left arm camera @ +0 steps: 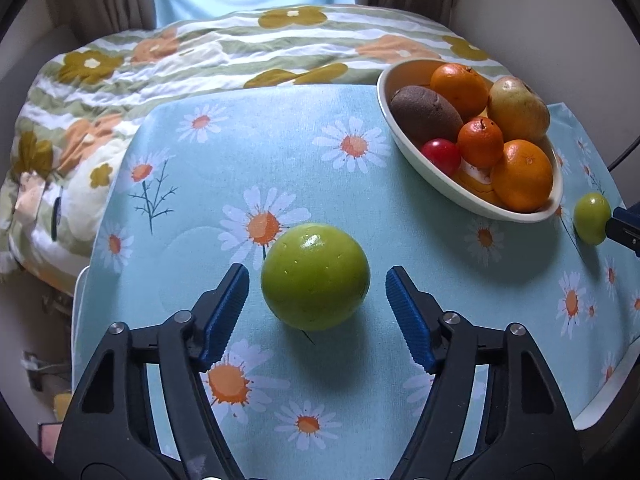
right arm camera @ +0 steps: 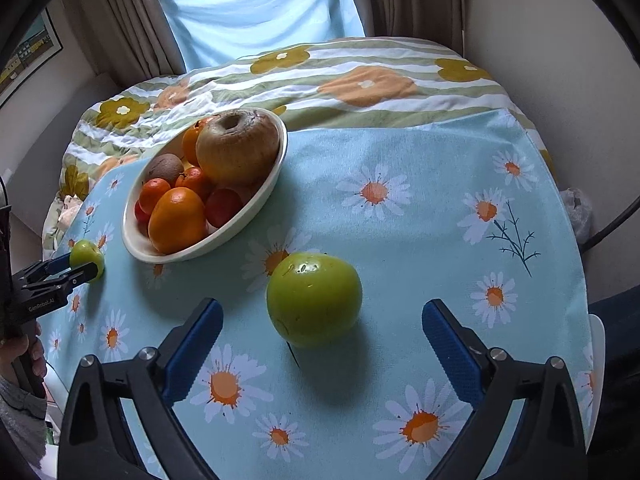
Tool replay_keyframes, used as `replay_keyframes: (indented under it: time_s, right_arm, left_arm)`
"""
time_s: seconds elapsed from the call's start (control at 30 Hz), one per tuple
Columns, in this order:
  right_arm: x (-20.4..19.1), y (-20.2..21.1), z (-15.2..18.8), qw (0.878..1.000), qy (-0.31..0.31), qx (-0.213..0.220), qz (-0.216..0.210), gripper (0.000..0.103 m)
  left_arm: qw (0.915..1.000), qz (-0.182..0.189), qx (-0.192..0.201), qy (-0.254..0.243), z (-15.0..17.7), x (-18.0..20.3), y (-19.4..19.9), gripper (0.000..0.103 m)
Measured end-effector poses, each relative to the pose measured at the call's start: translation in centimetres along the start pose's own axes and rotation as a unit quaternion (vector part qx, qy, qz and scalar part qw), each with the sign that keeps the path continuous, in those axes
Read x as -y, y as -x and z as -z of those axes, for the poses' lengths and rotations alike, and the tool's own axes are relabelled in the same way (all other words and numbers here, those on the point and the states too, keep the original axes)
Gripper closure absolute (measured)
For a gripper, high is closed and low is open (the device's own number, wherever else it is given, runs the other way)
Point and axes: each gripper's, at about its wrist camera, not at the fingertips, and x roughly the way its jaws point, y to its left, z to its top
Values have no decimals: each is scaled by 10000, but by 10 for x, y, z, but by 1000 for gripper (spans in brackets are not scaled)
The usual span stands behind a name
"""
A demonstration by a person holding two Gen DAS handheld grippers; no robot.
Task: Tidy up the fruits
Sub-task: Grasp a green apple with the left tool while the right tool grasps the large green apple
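Observation:
Two green apples lie on the daisy tablecloth. In the left wrist view one green apple [left arm camera: 315,276] sits between the open fingers of my left gripper [left arm camera: 317,280], untouched. In the right wrist view a second green apple [right arm camera: 314,299] lies just ahead of my open right gripper [right arm camera: 322,316], which is apart from it. Each view also shows the other apple far off: small at the right edge [left arm camera: 591,218] and at the left [right arm camera: 87,255], framed by the other gripper's fingertips. A white oval bowl [left arm camera: 460,184] holds oranges, a kiwi, a pear and red fruit; it also shows in the right wrist view [right arm camera: 224,236].
The table has a light blue daisy cloth [left arm camera: 248,152] and stands against a bed with a flowered quilt [left arm camera: 224,56]. Curtains and a window are behind. A wall and a black cable [right arm camera: 612,224] are at the right. The table's edges drop off left and right.

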Motion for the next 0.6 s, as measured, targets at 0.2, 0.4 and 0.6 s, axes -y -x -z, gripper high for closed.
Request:
replay_keyframes:
  time_s: [0.2,0.4,0.6]
  right_arm:
    - [-2,-8,0,9999,44,-132,-29,12]
    - [-3,-13,1,9997,89,-207,5,23]
    - [-4,-18,-2,9996,85,-266,5,28]
  left_arm:
    - [10000,-11,-29,15,2,-1,-4,43]
    - [10000,-28,-22,-45,6,-3,-3,43]
    - [10000,8,-32,23,13,-6,3,43]
